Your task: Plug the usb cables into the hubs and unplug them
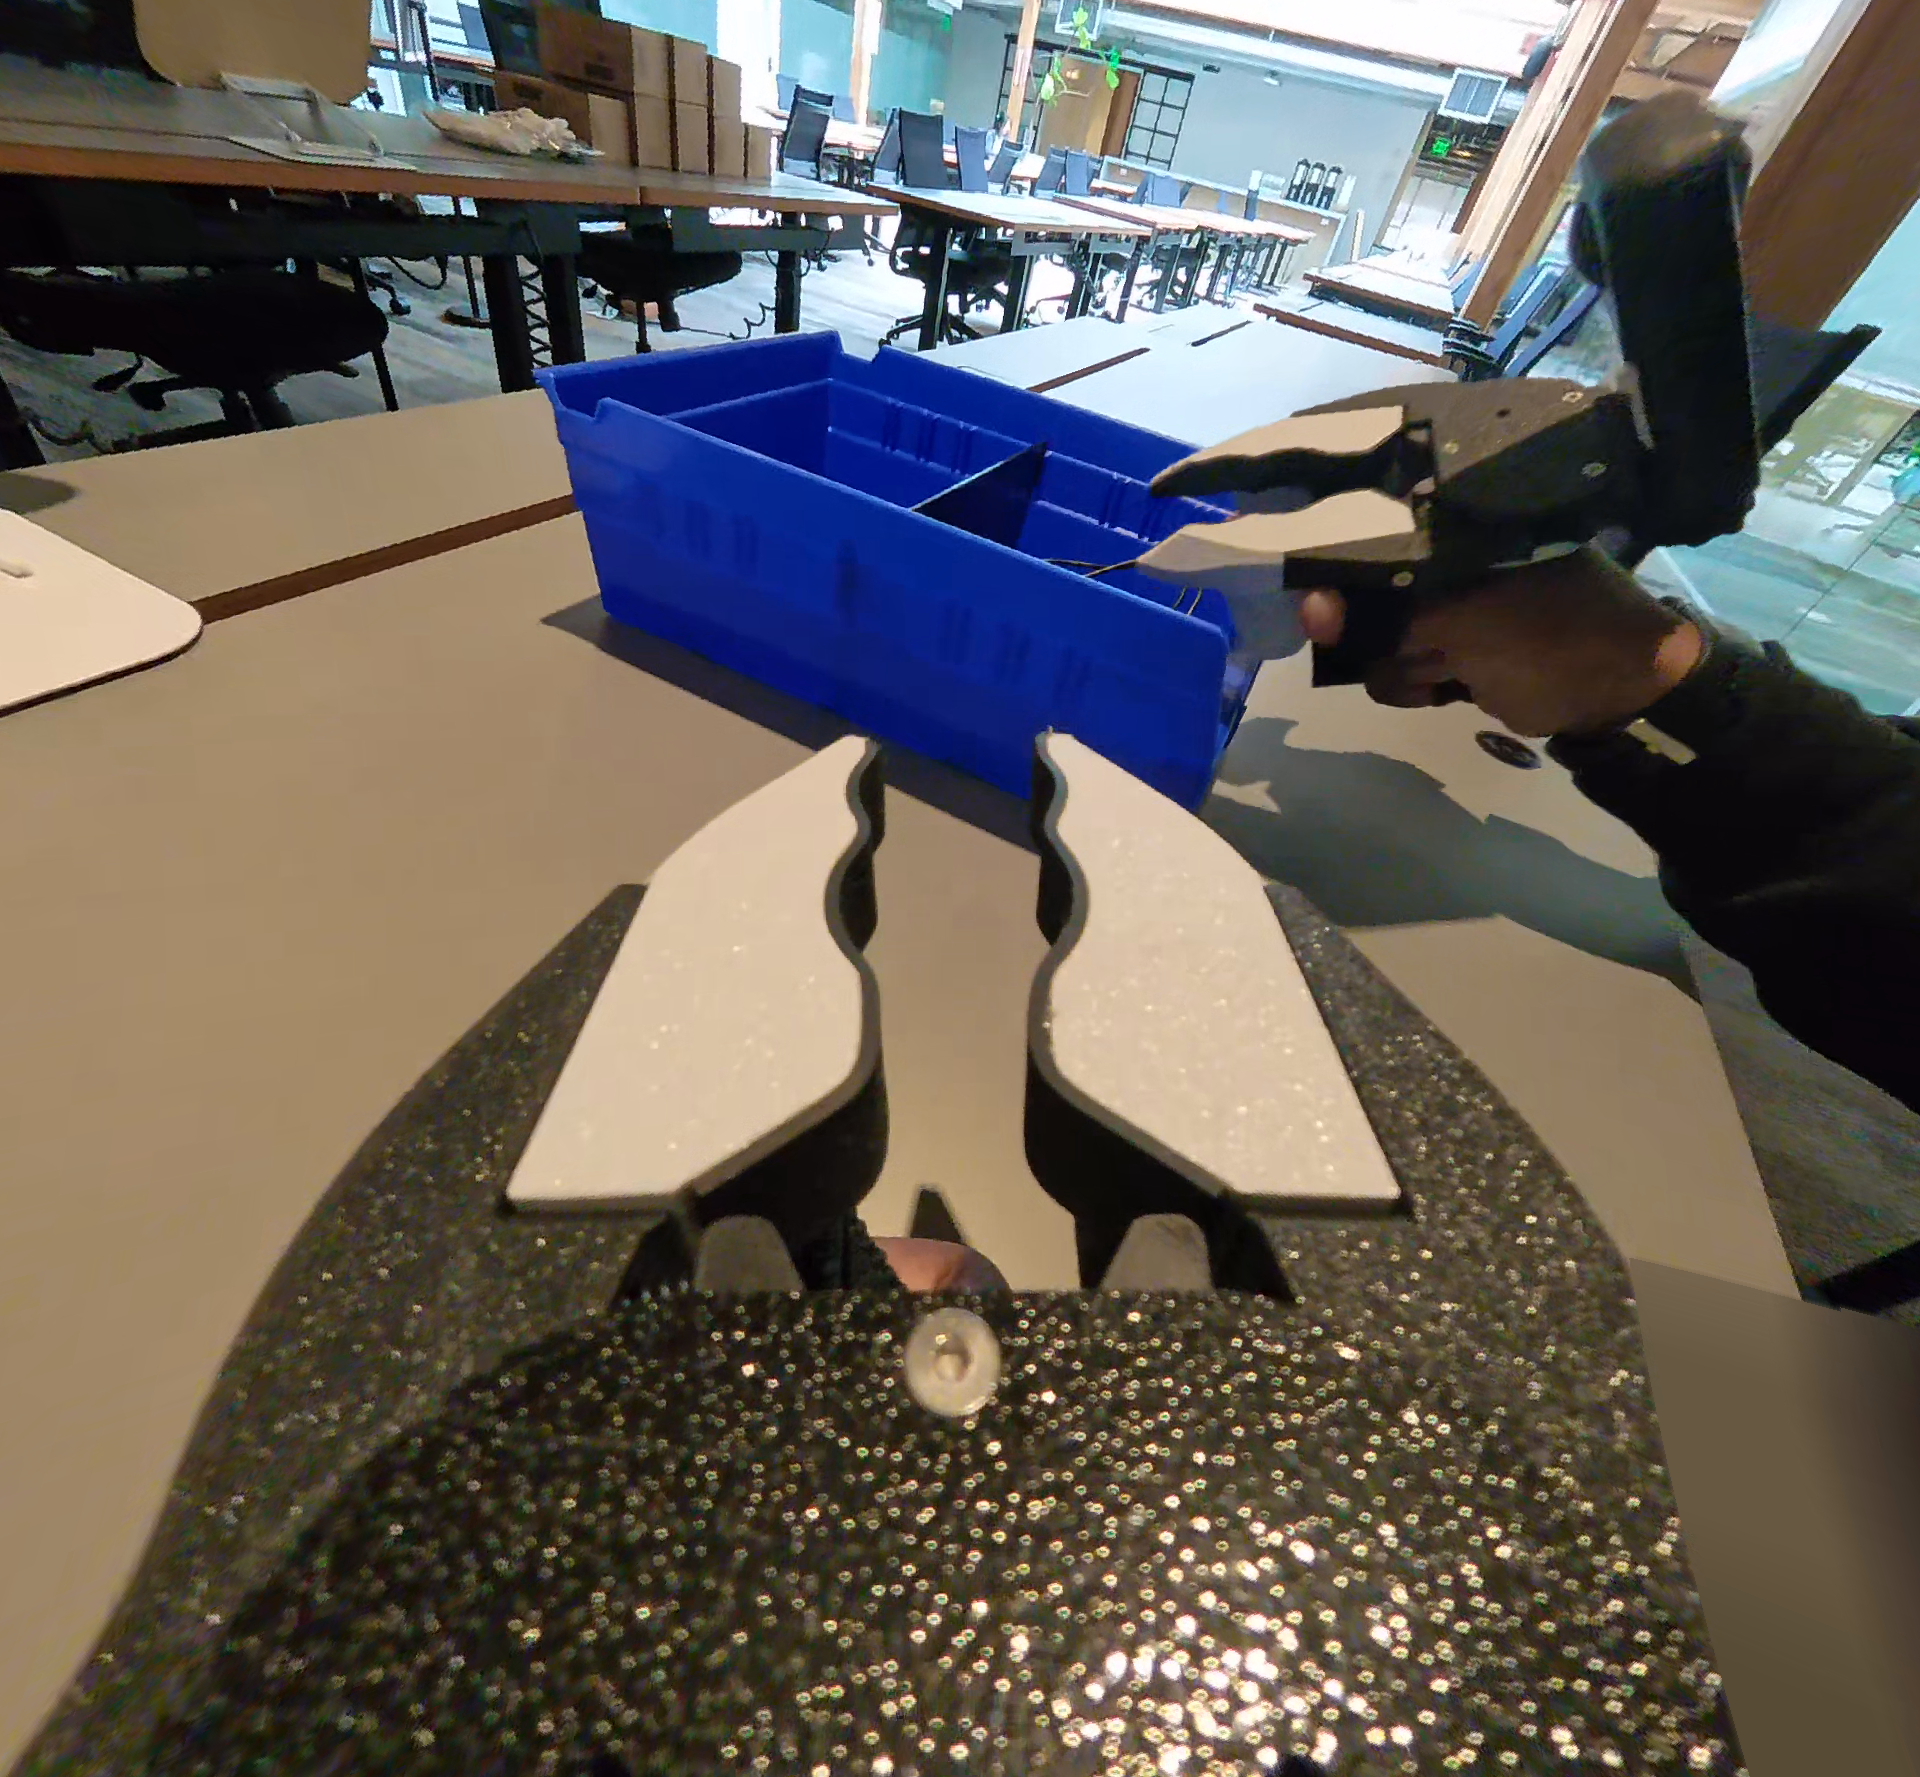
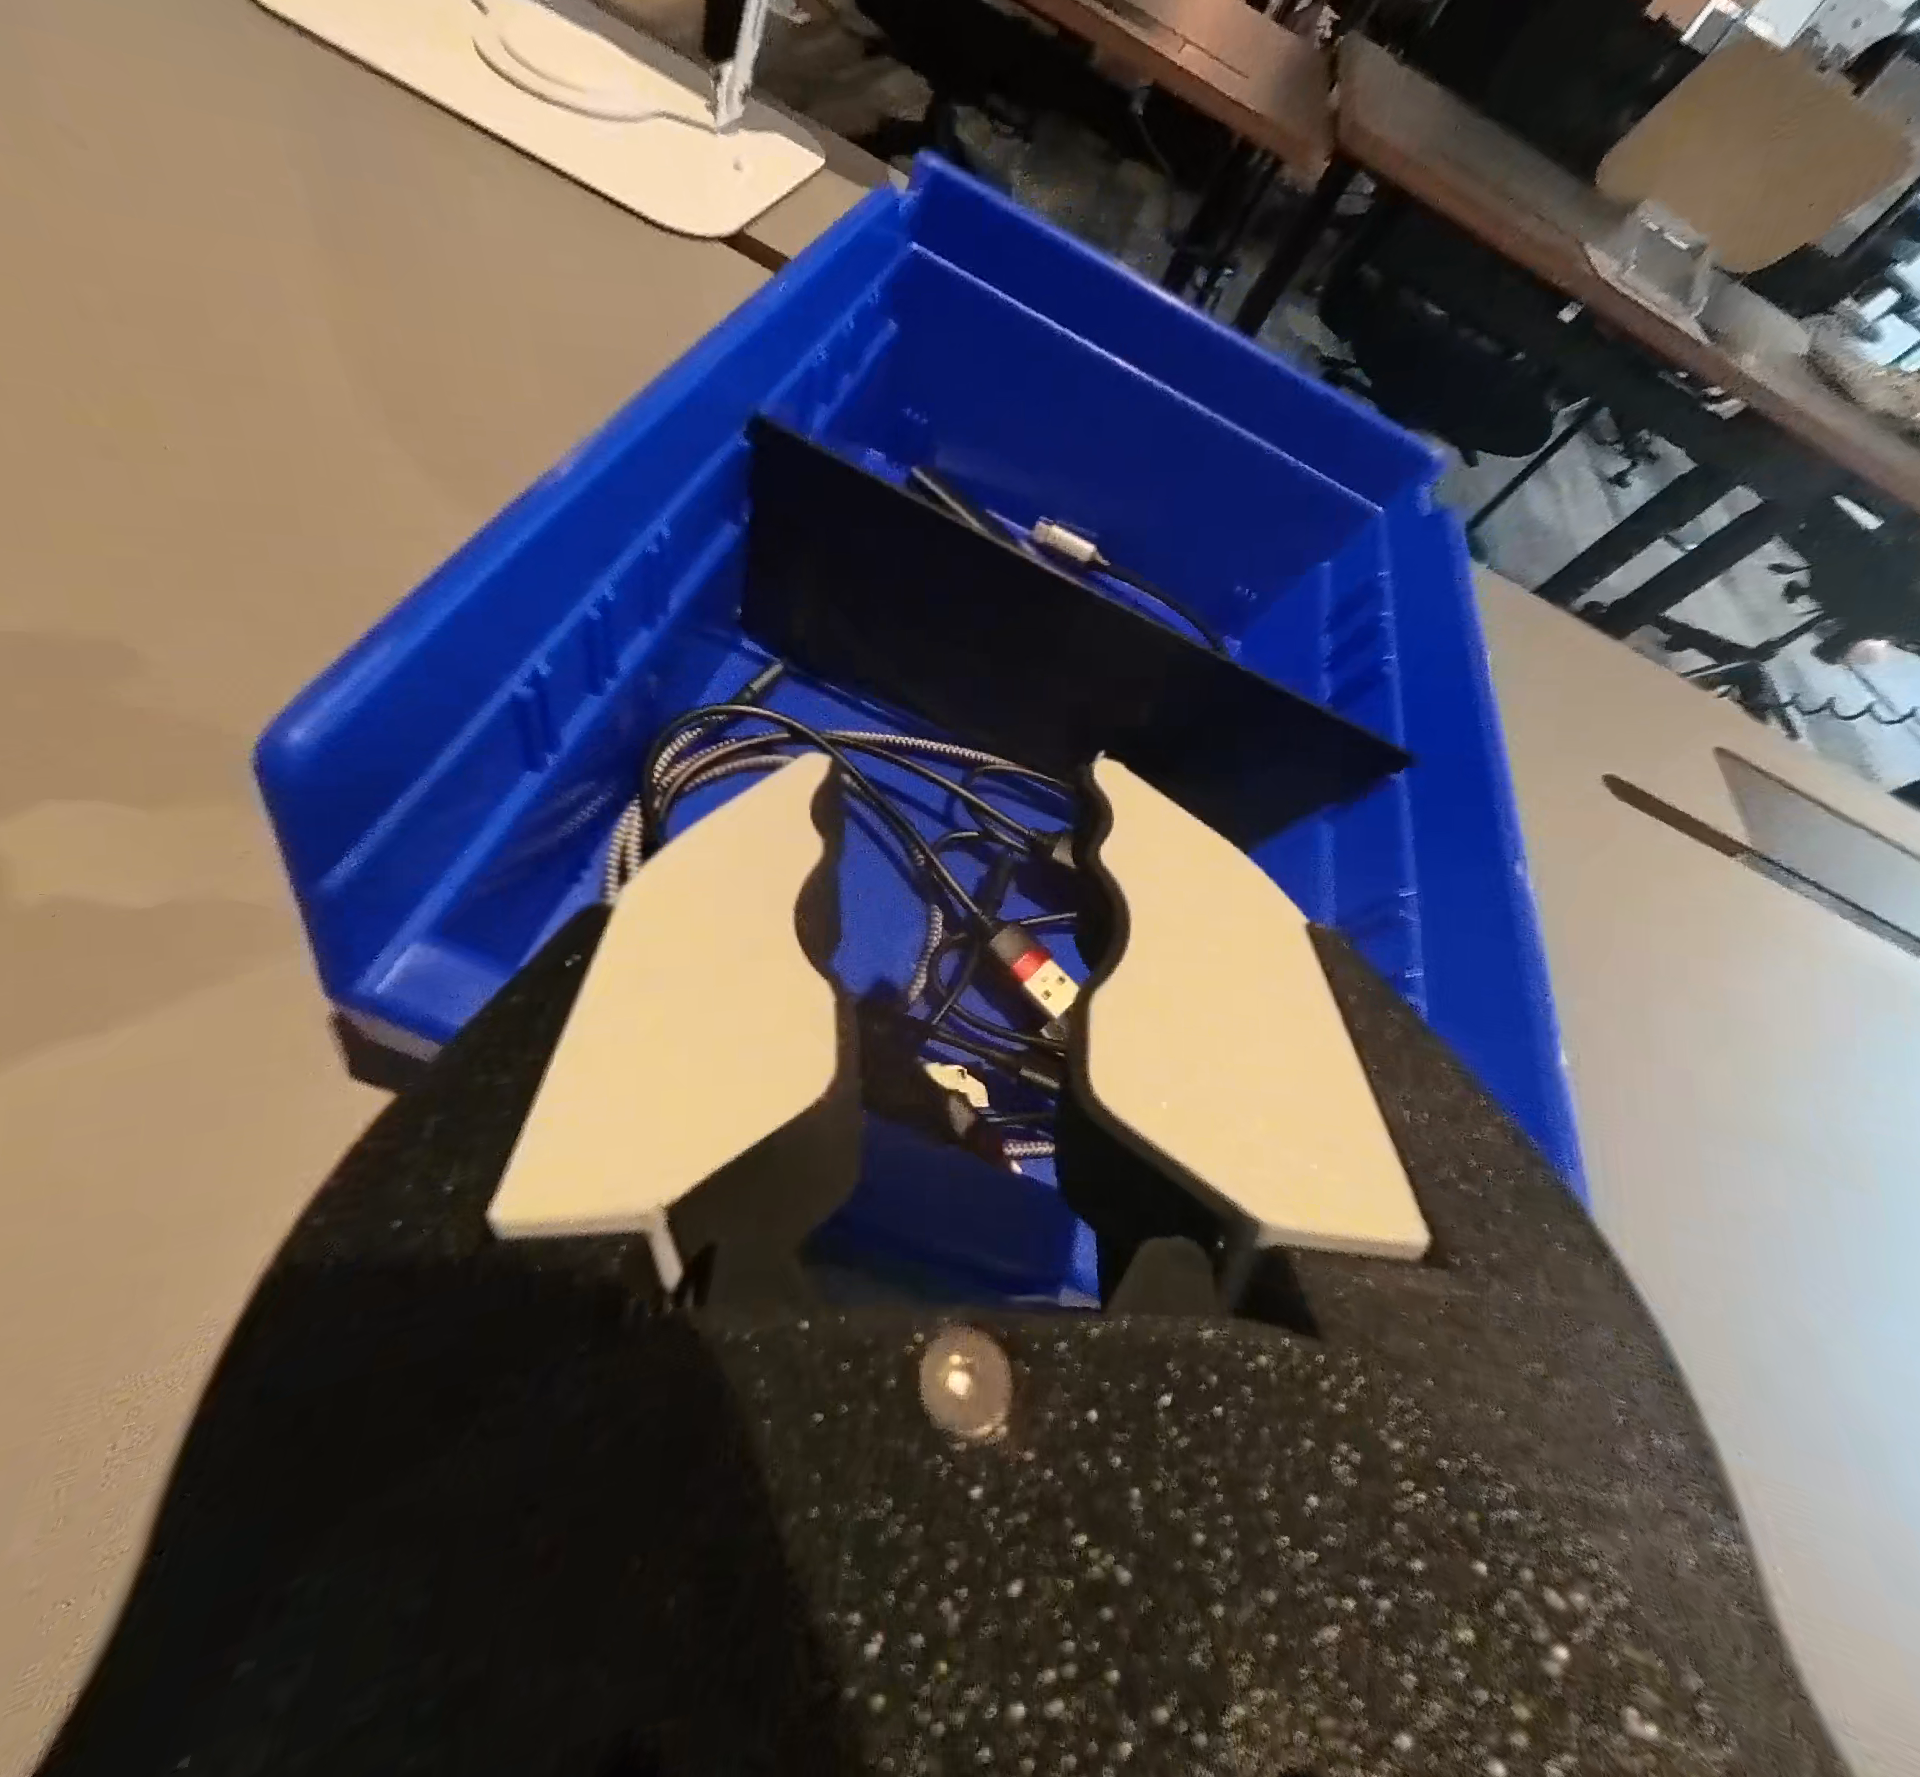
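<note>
Left gripper (image 1: 956, 771) hovers low over grey table (image 1: 312, 896), fingers apart, empty, just short of blue bin (image 1: 831, 584). Right gripper (image 2: 956, 782) tilts down over bin's near compartment, fingers spread, gripping nothing, above tangled usb cables (image 2: 977, 896). Black divider (image 2: 1039, 647) hides most of far compartment; one connector (image 2: 1060, 538) shows there. No hubs visible.

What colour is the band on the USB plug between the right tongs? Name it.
Red, on a black USB plug with a gold metal end; the right wrist view shows it best.
</note>
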`<state>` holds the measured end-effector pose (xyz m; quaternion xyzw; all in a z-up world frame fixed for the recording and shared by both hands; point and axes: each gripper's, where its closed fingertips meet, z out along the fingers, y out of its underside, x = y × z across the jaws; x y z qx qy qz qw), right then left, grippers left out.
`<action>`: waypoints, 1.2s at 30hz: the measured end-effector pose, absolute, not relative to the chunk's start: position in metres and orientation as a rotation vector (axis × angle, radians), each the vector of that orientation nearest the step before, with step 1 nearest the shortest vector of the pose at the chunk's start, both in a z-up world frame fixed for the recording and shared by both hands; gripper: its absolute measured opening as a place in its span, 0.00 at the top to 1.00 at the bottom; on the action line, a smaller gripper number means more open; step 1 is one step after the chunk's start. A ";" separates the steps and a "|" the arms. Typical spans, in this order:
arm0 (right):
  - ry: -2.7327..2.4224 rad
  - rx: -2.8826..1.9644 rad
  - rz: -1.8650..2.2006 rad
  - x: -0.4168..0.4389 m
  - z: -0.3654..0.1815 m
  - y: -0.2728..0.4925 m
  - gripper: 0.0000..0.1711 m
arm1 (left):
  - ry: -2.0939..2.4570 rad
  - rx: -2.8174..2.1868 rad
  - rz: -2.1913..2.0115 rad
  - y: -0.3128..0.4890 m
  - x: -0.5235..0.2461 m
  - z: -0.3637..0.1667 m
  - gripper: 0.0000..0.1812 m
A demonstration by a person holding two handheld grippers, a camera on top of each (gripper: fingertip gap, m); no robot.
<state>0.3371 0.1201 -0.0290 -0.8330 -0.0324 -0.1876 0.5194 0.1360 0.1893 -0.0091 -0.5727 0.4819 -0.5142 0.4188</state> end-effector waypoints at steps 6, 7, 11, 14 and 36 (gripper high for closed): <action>-0.019 -1.938 -0.215 0.314 -0.008 0.119 0.74 | 1.191 -1.441 -1.291 0.193 0.133 -0.008 0.86; -0.017 -1.913 -0.163 0.305 -0.002 0.121 0.74 | 1.185 -1.443 -1.291 0.194 0.132 -0.008 0.86; -0.062 -1.792 -0.016 0.262 0.027 0.130 0.74 | 1.157 -1.458 -1.249 0.206 0.128 -0.011 0.85; -0.127 -1.723 0.093 0.221 0.041 0.141 0.74 | 1.132 -1.476 -1.179 0.222 0.123 -0.015 0.85; -0.186 -1.686 0.626 0.077 -0.022 0.268 0.70 | 0.845 -1.561 -0.868 0.313 0.074 -0.032 0.76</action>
